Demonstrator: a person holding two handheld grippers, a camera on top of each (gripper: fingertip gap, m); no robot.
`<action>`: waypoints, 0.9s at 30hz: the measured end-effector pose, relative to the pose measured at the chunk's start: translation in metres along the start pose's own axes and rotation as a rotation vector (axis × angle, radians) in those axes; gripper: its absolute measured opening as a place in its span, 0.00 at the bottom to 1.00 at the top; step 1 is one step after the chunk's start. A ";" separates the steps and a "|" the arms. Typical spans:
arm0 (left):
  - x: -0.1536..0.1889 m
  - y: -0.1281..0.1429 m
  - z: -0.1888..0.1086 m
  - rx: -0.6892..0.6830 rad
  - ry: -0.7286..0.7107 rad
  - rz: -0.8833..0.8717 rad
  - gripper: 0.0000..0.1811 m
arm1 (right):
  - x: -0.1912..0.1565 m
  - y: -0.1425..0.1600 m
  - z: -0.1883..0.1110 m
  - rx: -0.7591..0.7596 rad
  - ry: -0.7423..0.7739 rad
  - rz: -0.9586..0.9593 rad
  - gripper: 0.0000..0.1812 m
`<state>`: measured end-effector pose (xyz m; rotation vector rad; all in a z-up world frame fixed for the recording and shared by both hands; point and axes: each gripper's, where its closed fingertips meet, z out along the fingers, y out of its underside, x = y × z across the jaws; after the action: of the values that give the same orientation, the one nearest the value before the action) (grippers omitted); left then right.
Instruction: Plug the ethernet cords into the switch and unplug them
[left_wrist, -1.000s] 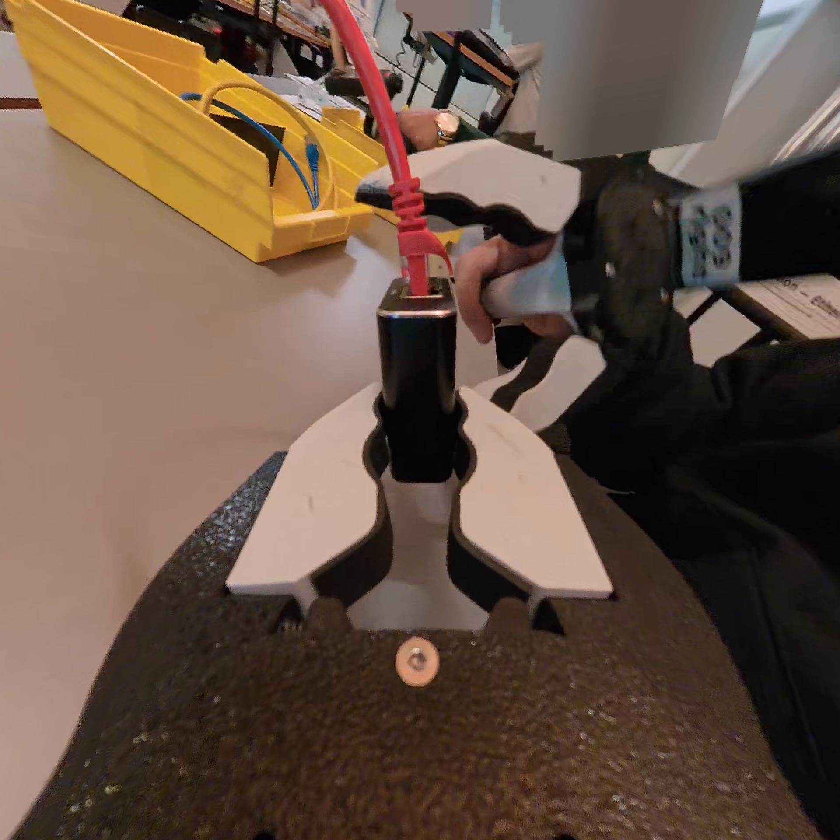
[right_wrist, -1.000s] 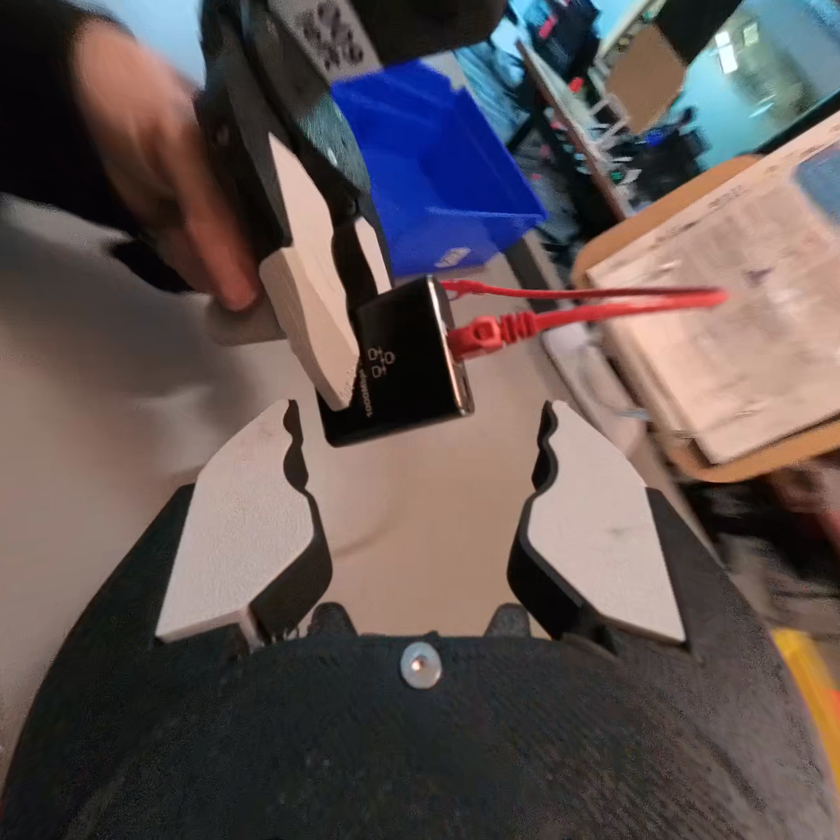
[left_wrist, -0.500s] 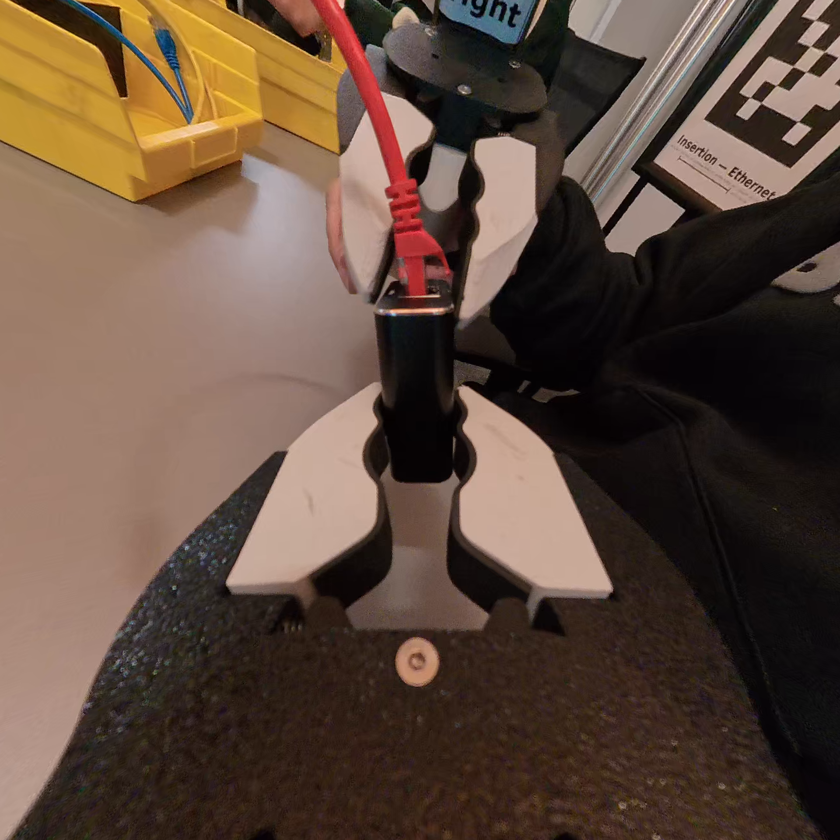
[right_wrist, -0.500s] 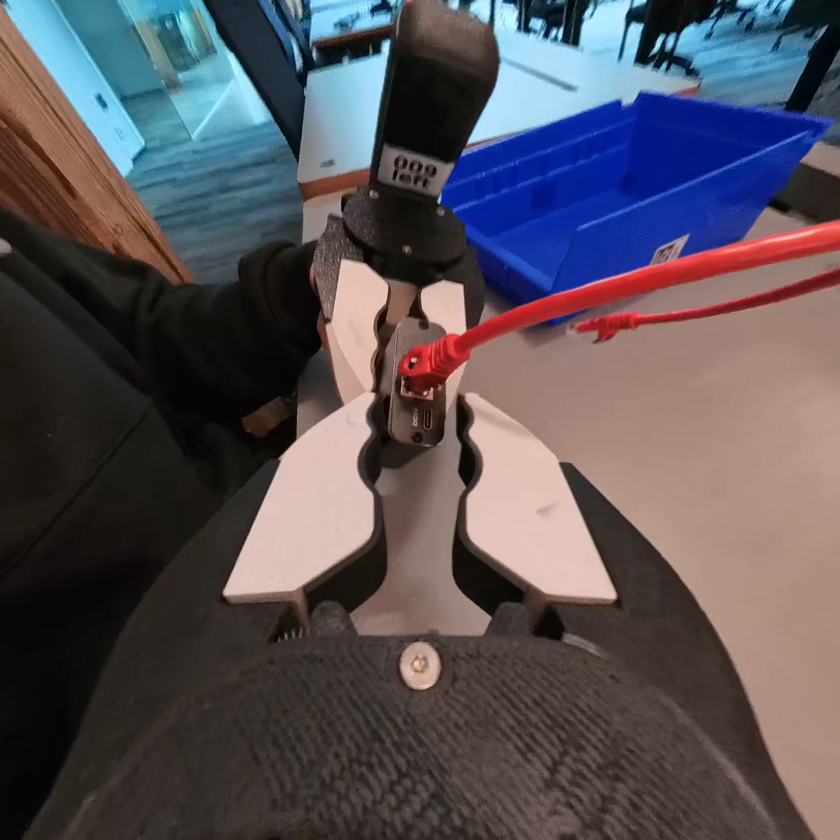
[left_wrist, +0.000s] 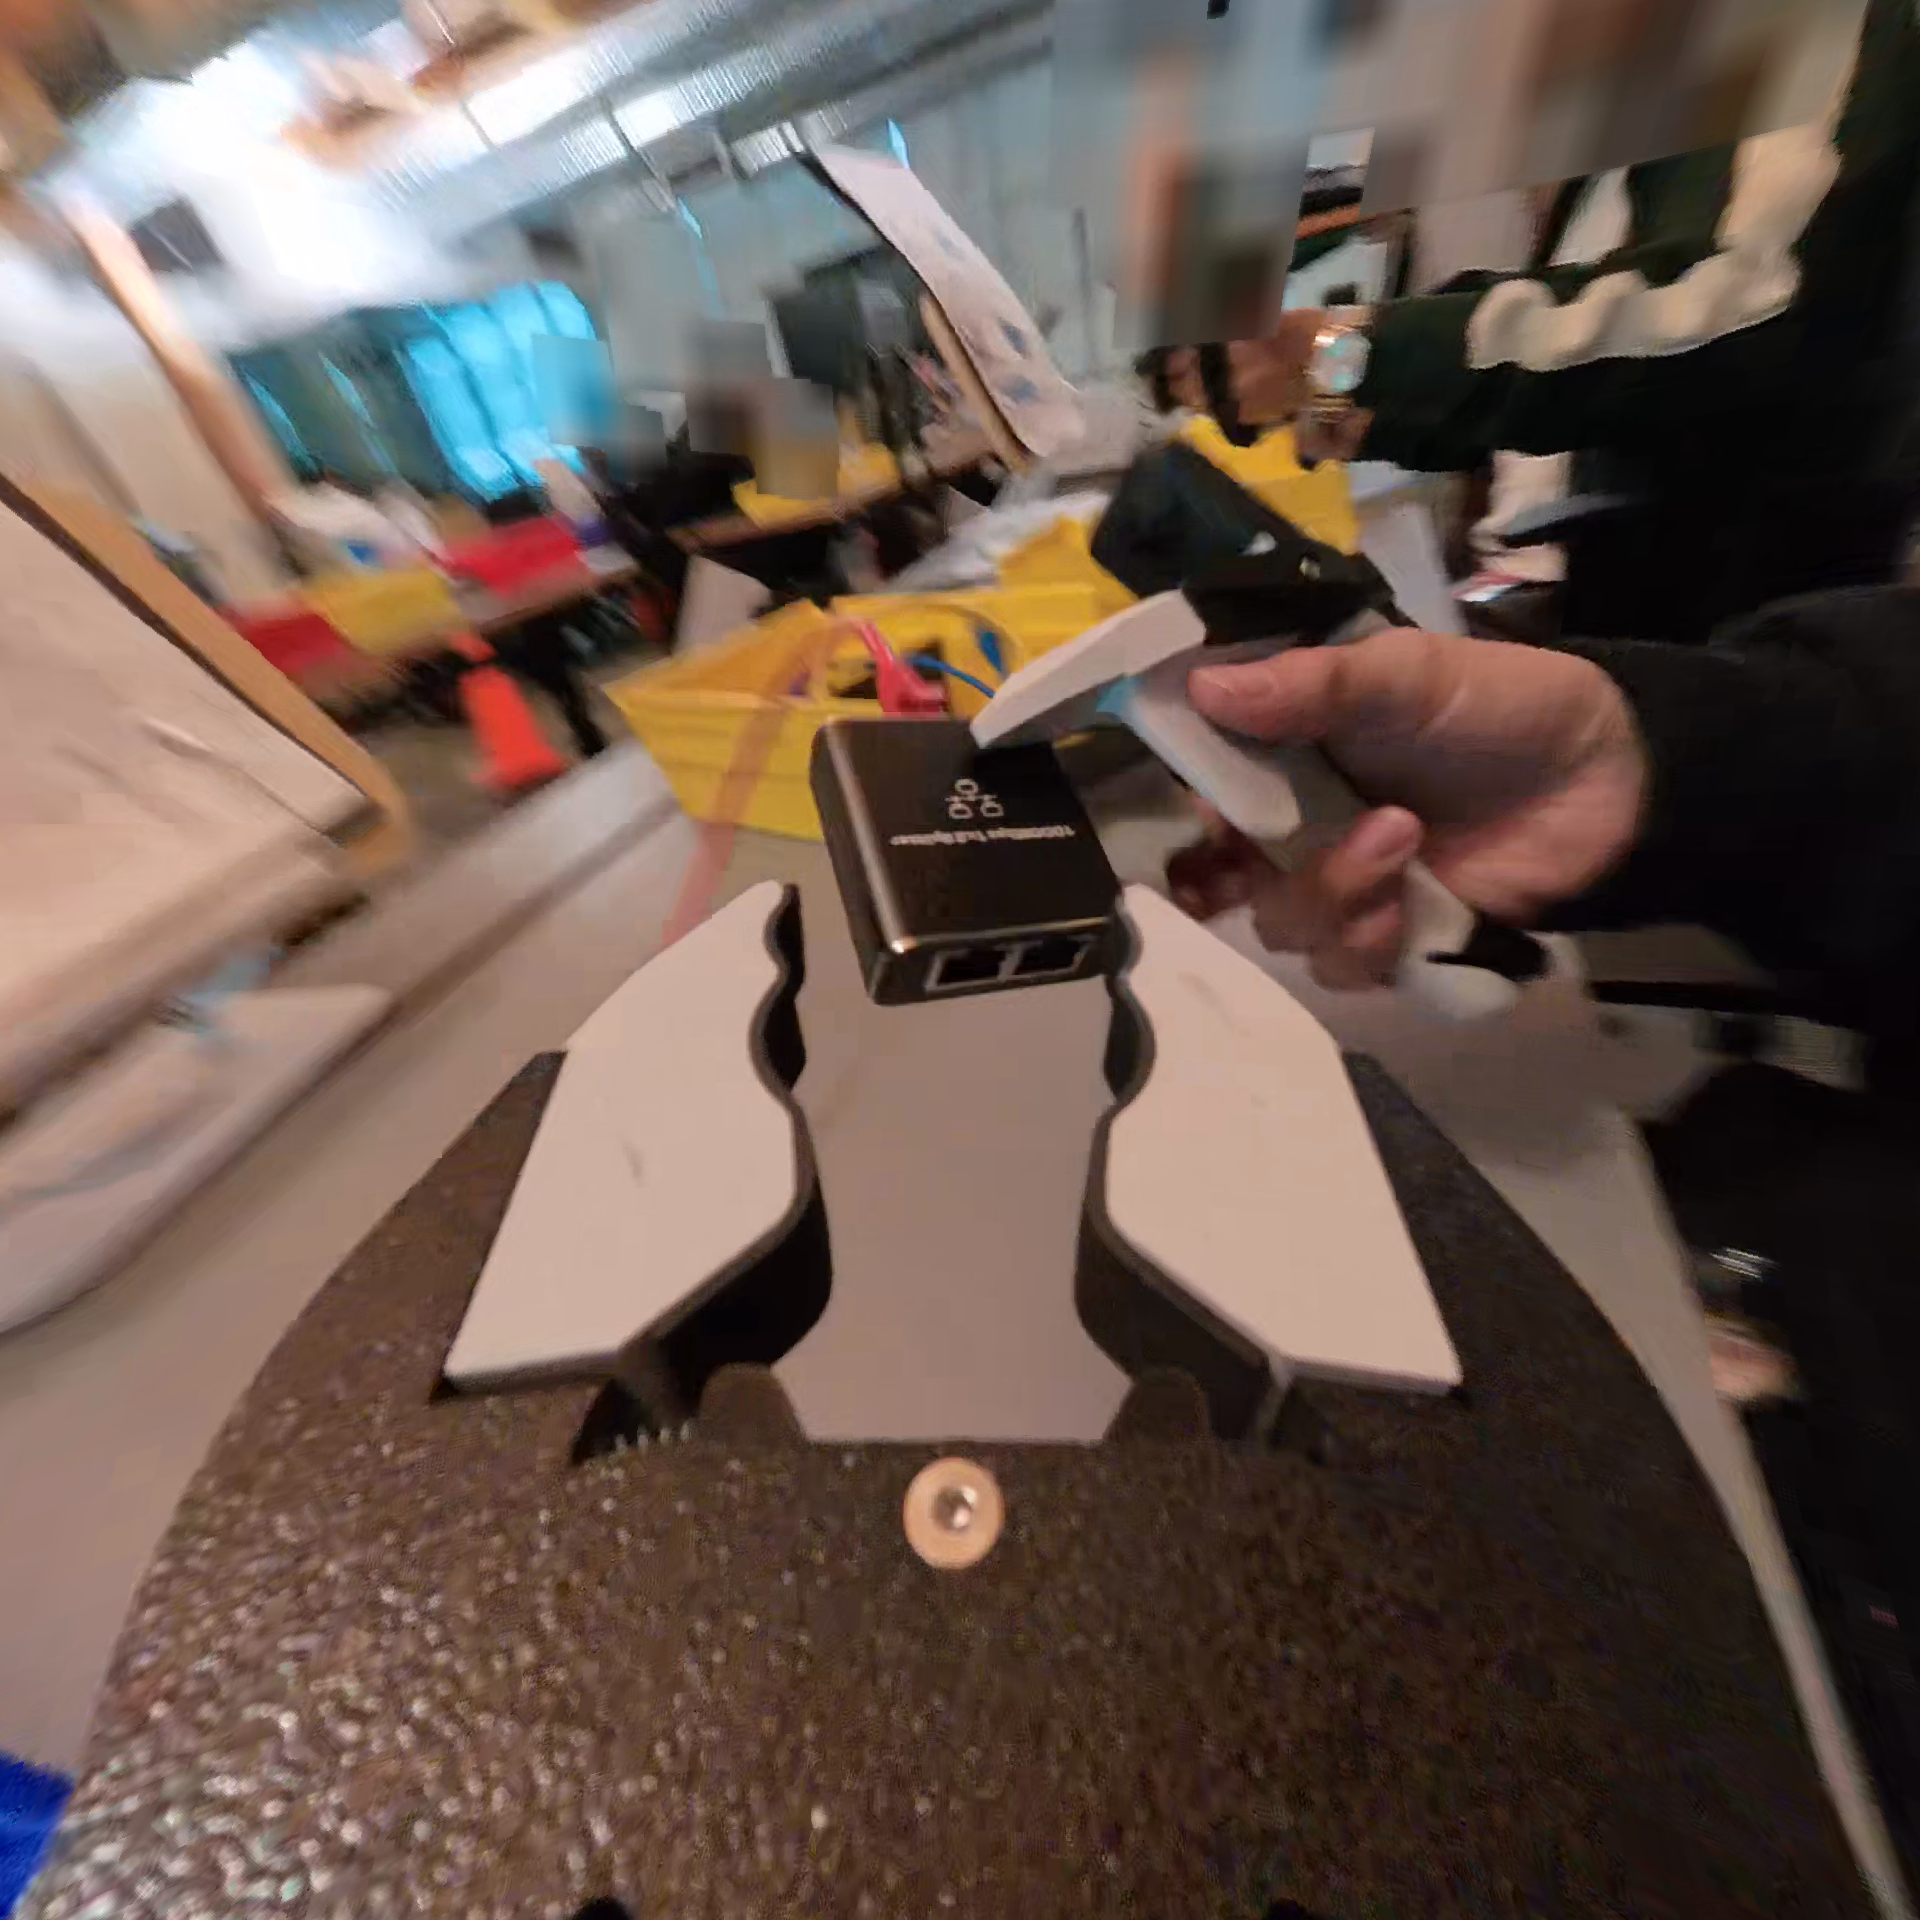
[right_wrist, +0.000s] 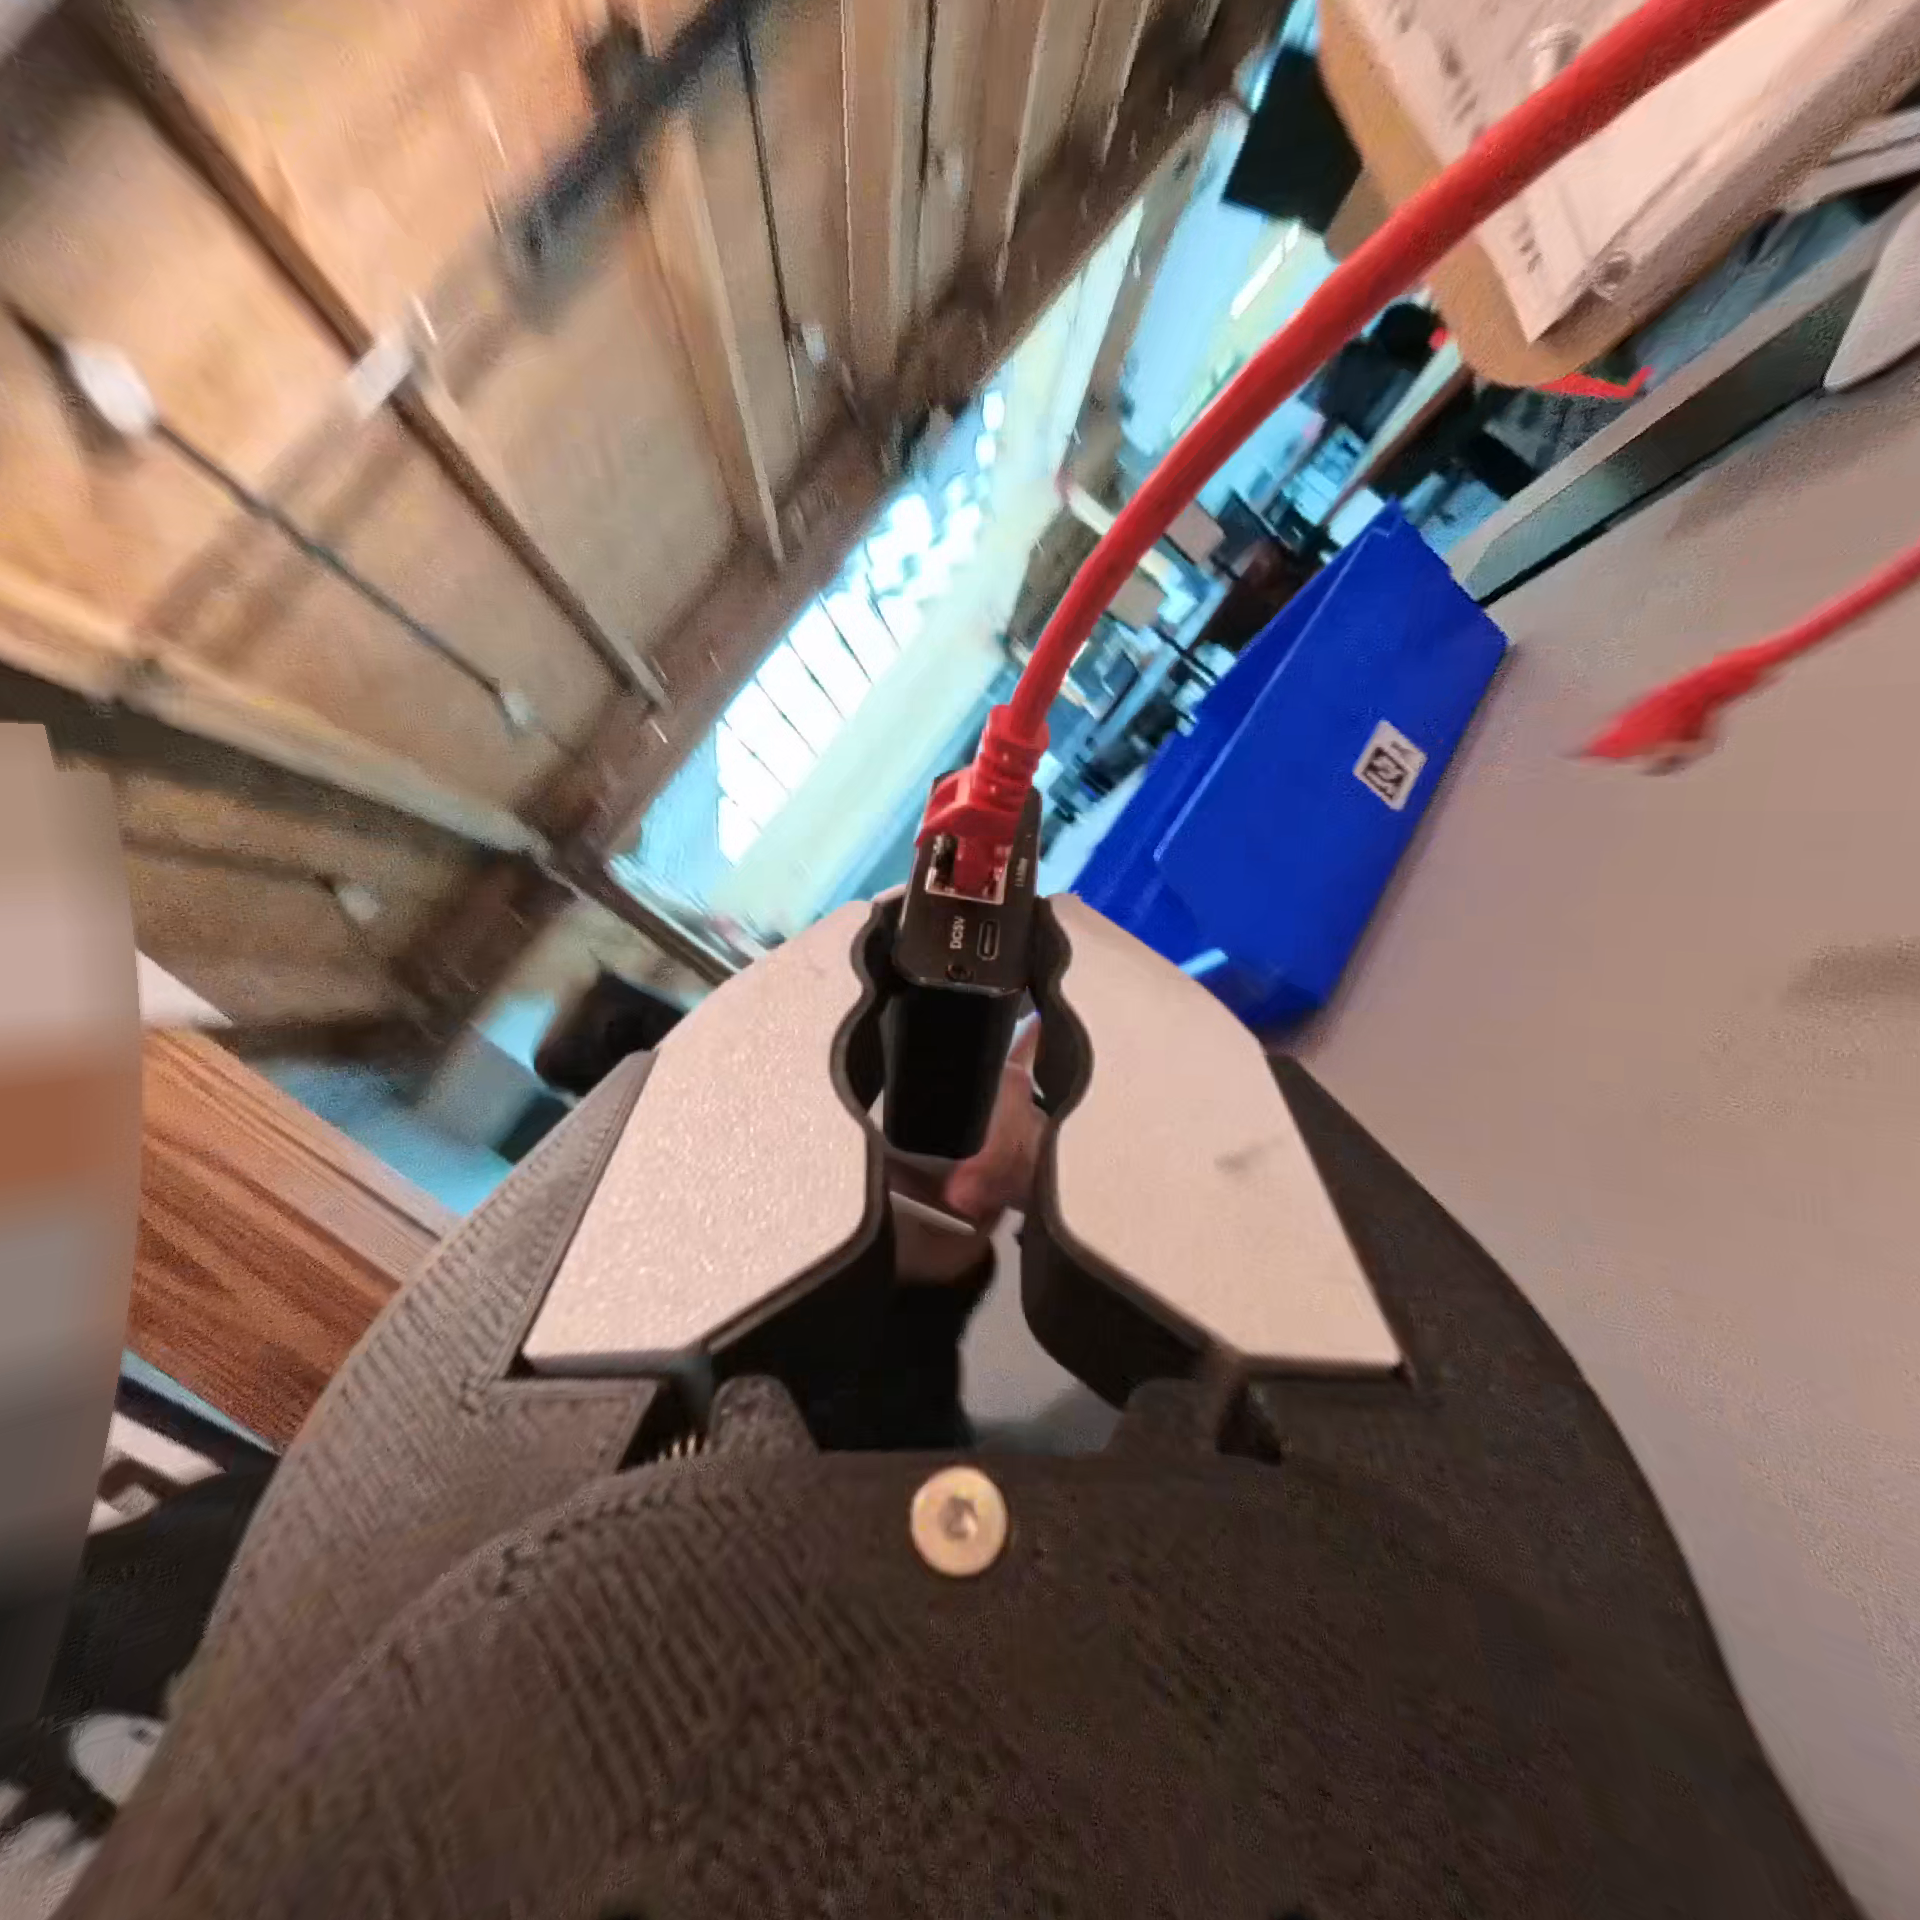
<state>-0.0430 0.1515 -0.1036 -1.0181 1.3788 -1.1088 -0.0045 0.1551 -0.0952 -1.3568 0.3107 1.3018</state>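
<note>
Right wrist view: the right gripper (right_wrist: 961, 997) clamps the small black metal switch (right_wrist: 951, 1023) above the desk (right_wrist: 1662, 1039), the red ethernet cord (right_wrist: 1132, 509) plugged in; the left gripper (left_wrist: 956, 945) is released. The taut cord may twist the switch loose.

The place looks like an open office or lab workroom. Beyond the left gripper (left_wrist: 961, 935) stand yellow parts bins (left_wrist: 748, 727) holding loose cables, with red bins (left_wrist: 520, 551) farther back and to its left on long work tables. Ahead of the right gripper (right_wrist: 961, 940) a blue storage bin (right_wrist: 1299, 821) sits on a grey table (right_wrist: 1662, 1039); to its left are wooden panels (right_wrist: 416, 364), with bright windows (right_wrist: 831, 665) behind.
</note>
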 end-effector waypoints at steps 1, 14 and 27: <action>-0.001 -0.005 0.001 0.026 -0.047 0.052 0.31 | 0.002 0.000 -0.001 0.038 -0.008 0.056 0.13; -0.003 -0.008 0.017 0.080 -0.262 0.144 0.41 | -0.025 0.026 0.019 0.080 0.027 -0.030 0.13; -0.002 -0.004 0.020 0.172 -0.272 0.103 0.41 | -0.020 0.022 0.012 0.194 0.016 0.062 0.13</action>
<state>-0.0234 0.1506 -0.0998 -0.9239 1.0869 -0.9560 -0.0350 0.1488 -0.0870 -1.2018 0.4809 1.2773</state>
